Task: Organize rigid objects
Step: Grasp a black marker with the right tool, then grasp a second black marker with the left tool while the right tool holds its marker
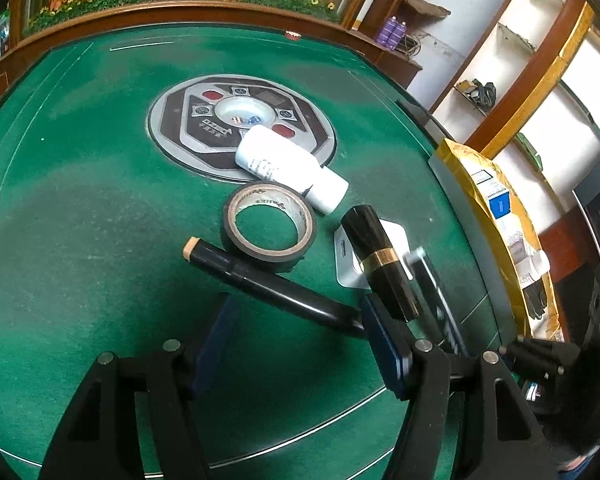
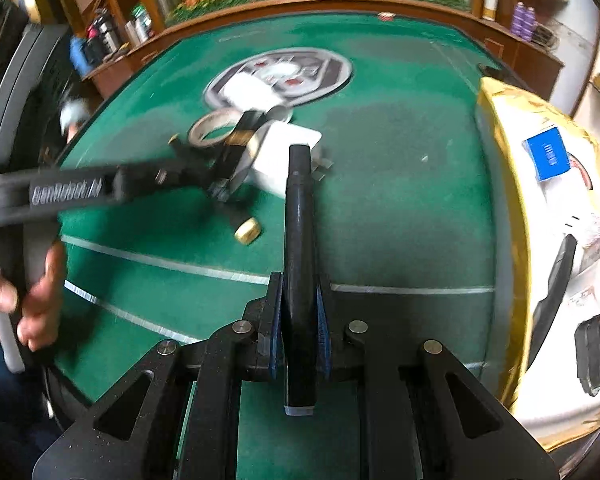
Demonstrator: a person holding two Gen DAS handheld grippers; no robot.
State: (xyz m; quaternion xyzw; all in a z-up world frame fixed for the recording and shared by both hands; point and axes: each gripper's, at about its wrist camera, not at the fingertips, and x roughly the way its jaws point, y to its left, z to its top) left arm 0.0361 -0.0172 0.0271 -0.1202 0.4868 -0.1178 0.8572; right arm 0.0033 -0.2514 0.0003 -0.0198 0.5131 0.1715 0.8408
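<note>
Clamped between right gripper (image 2: 300,320) pads, black pen (image 2: 299,240) is held above green table (image 2: 400,200). Left gripper (image 1: 296,320) jaws are held apart over black marker (image 1: 268,284). Beyond, tape roll (image 1: 269,226), white bottle (image 1: 288,168) are seen.

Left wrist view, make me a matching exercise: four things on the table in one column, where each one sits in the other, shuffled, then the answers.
Things:
1. bottle
2. tape roll
3. gold-banded tube
4. yellow box

Places:
A. at the right edge of the green felt
B. lying across the white plug
C. flat on the green felt
D. on its side, partly on the grey centre panel

Pairs: 1-D, 2-C, 3-B, 4-A.
</note>
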